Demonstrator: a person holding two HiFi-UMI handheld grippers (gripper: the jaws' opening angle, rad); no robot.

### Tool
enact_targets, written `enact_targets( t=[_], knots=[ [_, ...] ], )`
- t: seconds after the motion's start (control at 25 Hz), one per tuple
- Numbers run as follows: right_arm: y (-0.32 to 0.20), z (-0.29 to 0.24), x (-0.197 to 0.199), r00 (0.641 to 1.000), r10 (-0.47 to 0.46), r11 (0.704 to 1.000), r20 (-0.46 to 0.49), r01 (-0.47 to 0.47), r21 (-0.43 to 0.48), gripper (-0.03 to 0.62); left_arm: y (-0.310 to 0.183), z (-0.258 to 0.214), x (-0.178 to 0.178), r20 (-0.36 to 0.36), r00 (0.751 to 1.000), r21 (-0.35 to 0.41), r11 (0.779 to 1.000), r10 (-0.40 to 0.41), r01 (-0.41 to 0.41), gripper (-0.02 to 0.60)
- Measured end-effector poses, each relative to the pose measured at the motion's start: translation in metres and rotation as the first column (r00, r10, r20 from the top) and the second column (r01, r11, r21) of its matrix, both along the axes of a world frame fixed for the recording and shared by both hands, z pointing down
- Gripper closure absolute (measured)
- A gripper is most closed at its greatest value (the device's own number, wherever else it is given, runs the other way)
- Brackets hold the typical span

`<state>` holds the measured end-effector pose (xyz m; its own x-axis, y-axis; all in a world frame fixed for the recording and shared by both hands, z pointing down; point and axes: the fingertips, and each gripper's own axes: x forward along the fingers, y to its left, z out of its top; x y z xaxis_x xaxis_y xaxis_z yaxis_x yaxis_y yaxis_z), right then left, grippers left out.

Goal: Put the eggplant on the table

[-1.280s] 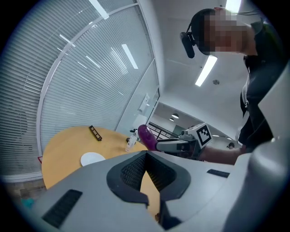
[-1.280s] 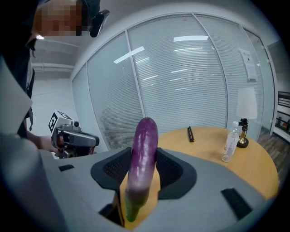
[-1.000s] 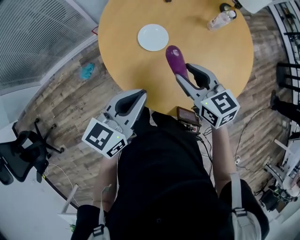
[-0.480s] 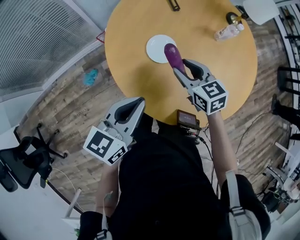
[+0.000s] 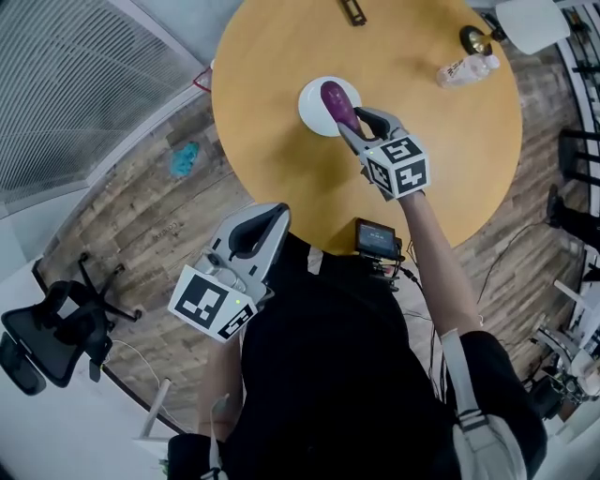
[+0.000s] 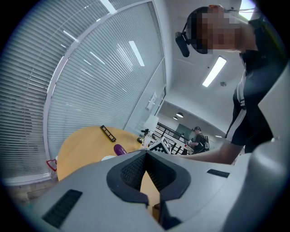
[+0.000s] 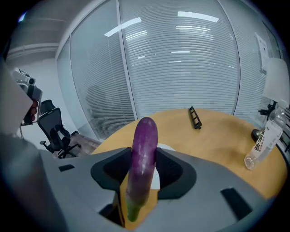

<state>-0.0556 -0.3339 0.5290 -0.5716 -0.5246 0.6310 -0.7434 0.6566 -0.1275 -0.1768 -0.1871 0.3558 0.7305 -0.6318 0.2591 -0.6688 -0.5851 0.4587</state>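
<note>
A purple eggplant (image 5: pixel 335 103) sticks up from between the jaws of my right gripper (image 5: pixel 354 122), which is shut on its lower half. It hangs above the white plate (image 5: pixel 314 111) on the round wooden table (image 5: pixel 272 84). The right gripper view shows the eggplant (image 7: pixel 145 136) upright between the pads, green stem end down, with the plate (image 7: pixel 166 148) just behind it. My left gripper (image 5: pixel 279 187) hovers off the table's near edge, jaws shut with nothing between them; its own view shows the pads (image 6: pixel 136 168) meeting at their tips.
A clear water bottle (image 5: pixel 466 68) lies at the table's far right beside a lamp base (image 5: pixel 473 39). A black strip (image 5: pixel 353 11) lies at the far side. A small dark device (image 5: pixel 378 239) sits at the near edge. An office chair (image 5: pixel 47 337) stands on the floor at left.
My right gripper has carried the eggplant away from me and lower, from beside the plate to over it. The left gripper has shifted a little along the table's near edge.
</note>
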Motion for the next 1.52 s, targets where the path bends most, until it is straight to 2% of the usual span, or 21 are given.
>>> enact_targets(
  t=[0.2, 0.44, 0.96, 1.52],
  knots=[
    [-0.016, 0.035, -0.001, 1.0, 0.021, 0.998, -0.021, -0.022, -0.058, 0.418, -0.004, 0.006, -0.002, 0.001, 1.0, -0.017, 1.0, -0.012, 0.012, 0.571],
    [-0.027, 0.062, -0.007, 0.997, 0.011, 0.996, -0.072, -0.017, -0.083, 0.418, -0.004, 0.009, -0.007, 0.0, 1.0, -0.034, 0.999, -0.022, 0.022, 0.571],
    [-0.038, 0.093, -0.011, 0.987, -0.022, 0.992, -0.161, 0.001, -0.129, 0.418, -0.007, 0.014, -0.012, -0.007, 0.999, -0.048, 0.998, -0.041, 0.04, 0.571],
    [-0.04, 0.096, -0.01, 0.989, -0.008, 0.985, -0.15, -0.018, -0.171, 0.416, -0.007, 0.013, -0.014, -0.014, 0.999, -0.044, 0.998, -0.045, 0.045, 0.571]
  ],
)
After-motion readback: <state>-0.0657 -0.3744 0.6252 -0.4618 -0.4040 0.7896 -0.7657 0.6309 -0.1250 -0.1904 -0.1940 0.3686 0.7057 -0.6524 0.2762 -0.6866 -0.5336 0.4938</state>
